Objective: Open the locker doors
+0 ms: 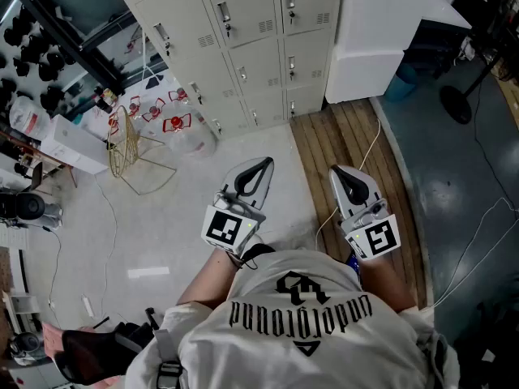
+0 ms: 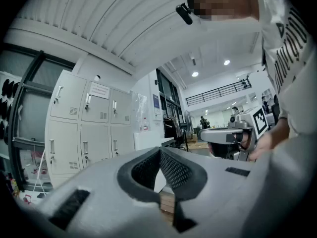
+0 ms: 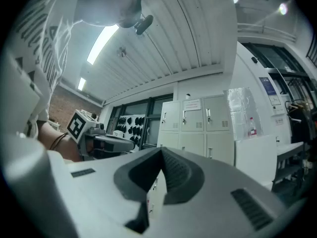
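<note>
Across pale floor (image 1: pixel 178 217), lockers (image 1: pixel 243 55) are seen at twelve o'clock, well apart, every door closed; left gripper (image 1: pixel 258 167) and right gripper (image 1: pixel 339 171) are held empty, jaws together, so approach is judged pending, then jaws parted at a handle (image 1: pixel 224 13)

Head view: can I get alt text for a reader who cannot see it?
Seen from above, a person holds a left claw and a right claw, both shut and empty, toward grey lockers whose doors are all closed.
</note>
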